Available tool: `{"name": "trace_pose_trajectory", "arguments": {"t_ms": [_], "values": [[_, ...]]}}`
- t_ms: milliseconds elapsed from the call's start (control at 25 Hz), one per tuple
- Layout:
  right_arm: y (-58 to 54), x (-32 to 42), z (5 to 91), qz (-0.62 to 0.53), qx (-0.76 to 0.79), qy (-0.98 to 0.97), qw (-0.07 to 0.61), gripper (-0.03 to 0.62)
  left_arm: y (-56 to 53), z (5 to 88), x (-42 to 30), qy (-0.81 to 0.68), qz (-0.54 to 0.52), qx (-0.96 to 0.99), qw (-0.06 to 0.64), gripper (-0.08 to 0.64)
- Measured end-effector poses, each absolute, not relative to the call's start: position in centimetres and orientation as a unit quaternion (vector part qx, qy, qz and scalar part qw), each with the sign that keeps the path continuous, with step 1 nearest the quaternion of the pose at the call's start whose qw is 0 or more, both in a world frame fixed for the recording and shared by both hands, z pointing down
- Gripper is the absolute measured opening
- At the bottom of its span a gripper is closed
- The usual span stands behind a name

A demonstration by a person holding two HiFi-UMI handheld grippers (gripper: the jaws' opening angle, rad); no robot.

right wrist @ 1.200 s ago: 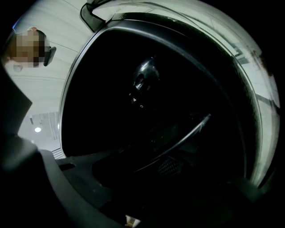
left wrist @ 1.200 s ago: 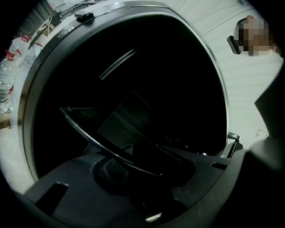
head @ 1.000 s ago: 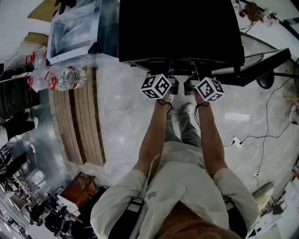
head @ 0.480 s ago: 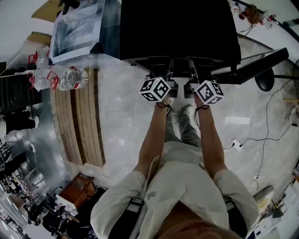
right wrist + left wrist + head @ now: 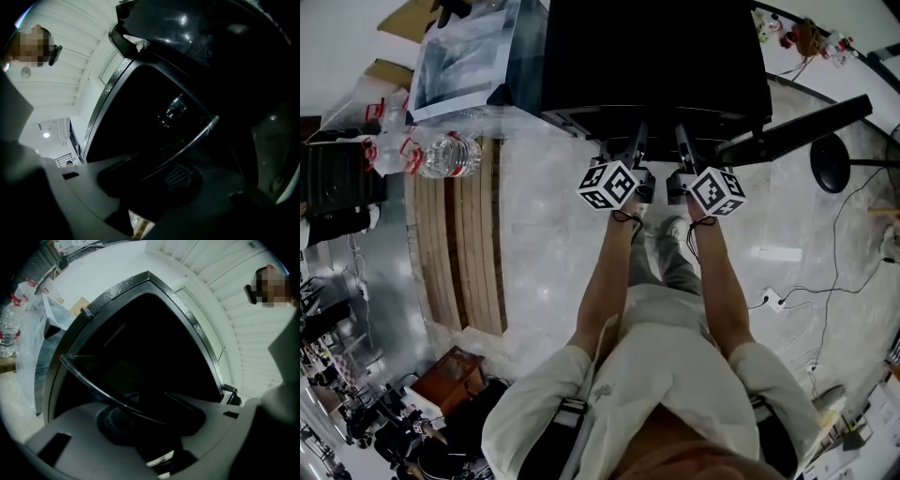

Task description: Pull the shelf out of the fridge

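Lying clamped in left gripper [image 5: 150, 414] and right gripper [image 5: 150, 177], shelf [image 5: 93, 386] edge

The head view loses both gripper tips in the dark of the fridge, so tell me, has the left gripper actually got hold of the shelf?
Observer: Yes. The left gripper view shows the shelf, its glass front edge slanting between the jaws of the left gripper, which are closed on it.
Operator: And the other side?
Observer: Same story. The right gripper has its jaws clamped on that same edge, which shows in the right gripper view as a pale line running up to the right.
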State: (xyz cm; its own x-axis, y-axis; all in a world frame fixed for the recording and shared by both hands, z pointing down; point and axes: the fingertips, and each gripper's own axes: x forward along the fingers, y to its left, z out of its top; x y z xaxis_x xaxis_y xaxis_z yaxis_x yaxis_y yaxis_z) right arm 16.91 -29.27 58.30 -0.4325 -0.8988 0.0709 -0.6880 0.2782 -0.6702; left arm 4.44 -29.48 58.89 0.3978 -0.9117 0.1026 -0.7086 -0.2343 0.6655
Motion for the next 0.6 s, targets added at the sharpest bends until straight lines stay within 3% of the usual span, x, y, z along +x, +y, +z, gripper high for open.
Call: {"name": "trace_pose_trajectory", "arguments": {"t_ms": [600], "values": [[-25.0,17.0,58.2,-0.341,-0.479,0.793,0.159,0.147,-24.8,58.8,4.6,-0.542,-0.159,0.759,0.323,0.182]]}}
